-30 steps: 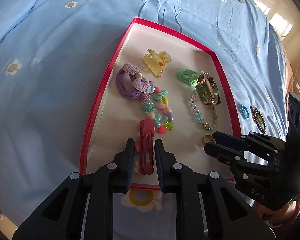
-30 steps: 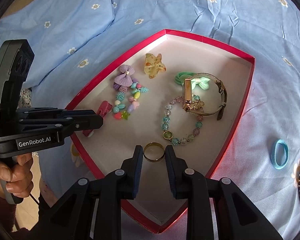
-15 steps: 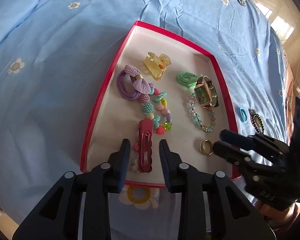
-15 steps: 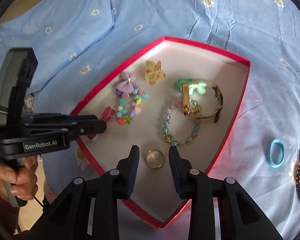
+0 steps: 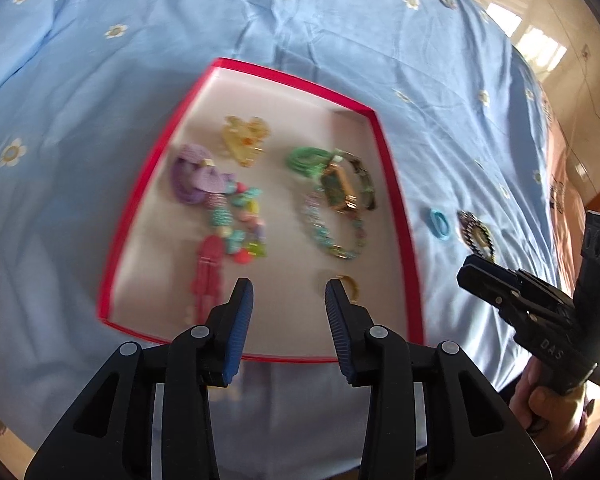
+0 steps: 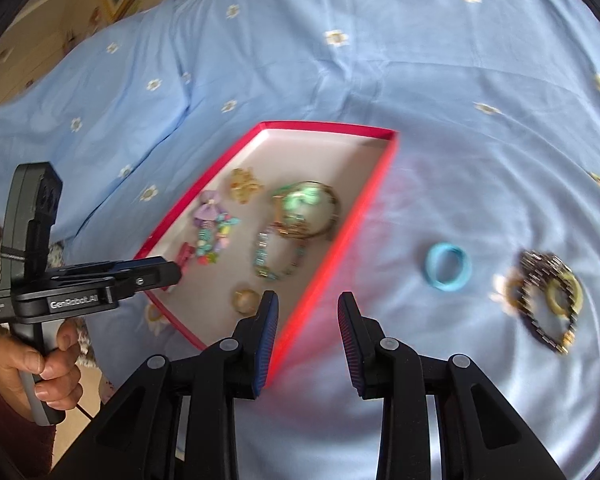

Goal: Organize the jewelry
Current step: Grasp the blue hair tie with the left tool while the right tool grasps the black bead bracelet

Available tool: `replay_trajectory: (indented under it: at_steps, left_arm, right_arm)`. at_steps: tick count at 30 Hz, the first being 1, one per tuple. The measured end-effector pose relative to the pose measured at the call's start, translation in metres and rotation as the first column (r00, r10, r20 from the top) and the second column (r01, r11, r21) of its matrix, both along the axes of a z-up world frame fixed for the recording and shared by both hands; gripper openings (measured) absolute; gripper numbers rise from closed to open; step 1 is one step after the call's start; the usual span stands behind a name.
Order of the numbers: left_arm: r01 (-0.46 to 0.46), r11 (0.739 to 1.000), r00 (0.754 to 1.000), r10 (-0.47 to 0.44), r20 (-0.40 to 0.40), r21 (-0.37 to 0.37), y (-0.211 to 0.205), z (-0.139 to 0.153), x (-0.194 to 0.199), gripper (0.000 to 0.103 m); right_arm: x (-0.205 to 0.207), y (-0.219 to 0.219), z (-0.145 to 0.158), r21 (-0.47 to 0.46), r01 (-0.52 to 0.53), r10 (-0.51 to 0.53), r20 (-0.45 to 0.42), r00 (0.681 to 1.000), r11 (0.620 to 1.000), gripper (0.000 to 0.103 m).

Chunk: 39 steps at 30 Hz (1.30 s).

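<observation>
Most pieces already lie in the red tray (image 6: 342, 236) (gold ring (image 6: 246, 299) included). The blue hair tie (image 6: 448, 266) and dark bracelet (image 6: 548, 298) remain on the bedsheet (image 6: 340, 60). The left gripper (image 5: 288, 312) has just been opening, with nothing between its jaws; the right gripper (image 6: 308, 328) gapes empty.

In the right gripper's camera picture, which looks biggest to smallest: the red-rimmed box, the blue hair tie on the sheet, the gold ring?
1. Red-rimmed cardboard box, by far the largest.
2. Light blue elastic hair tie.
3. Plain gold ring, slightly smaller than the tie; both are blurred.

Both grippers (left (image 5: 288, 304), right (image 6: 307, 317)) opened, releasing clip (image 5: 207, 276) and ring (image 6: 245, 300).
</observation>
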<state>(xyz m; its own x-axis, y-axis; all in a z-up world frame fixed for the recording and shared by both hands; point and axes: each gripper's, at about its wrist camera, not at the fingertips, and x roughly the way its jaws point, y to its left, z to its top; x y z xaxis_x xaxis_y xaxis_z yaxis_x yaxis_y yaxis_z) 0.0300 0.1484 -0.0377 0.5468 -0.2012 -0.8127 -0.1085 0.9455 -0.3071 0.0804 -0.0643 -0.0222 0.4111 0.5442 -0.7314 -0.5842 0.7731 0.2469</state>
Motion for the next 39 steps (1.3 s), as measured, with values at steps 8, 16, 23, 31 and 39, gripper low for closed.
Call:
replay_trajectory:
  at_steps: [8,16,23,31,39]
  left_arm:
    - [0.096,0.995,0.995,-0.096,-0.006,-0.013,-0.042,0.001,0.006,0.041]
    - [0.178,0.984,0.984,-0.178,-0.013,0.011,-0.078,0.002,0.018,0.041]
    - [0.218,0.975,0.976,-0.218,-0.021,0.033,-0.099,0.003,0.030,0.041]
    - [0.268,0.960,0.963,-0.268,-0.016,0.076,-0.125,0.008,0.048,0.041]
    - [0.302,0.948,0.953,-0.303,-0.014,0.097,-0.144,0.010,0.075,0.041]
  right_arm:
    - [0.004,-0.056,-0.002,0.011,0.136,-0.136,-0.012,0.991,0.991,0.034]
    - [0.004,-0.100,-0.007,0.016,0.237,-0.236,-0.020,0.971,0.971,0.034]
    - [0.011,-0.128,-0.007,0.027,0.297,-0.296,-0.020,0.955,0.955,0.034]
    - [0.023,-0.146,-0.007,0.037,0.333,-0.333,-0.017,0.943,0.942,0.035]
    - [0.043,-0.147,-0.009,0.021,0.327,-0.327,-0.003,0.945,0.945,0.035]
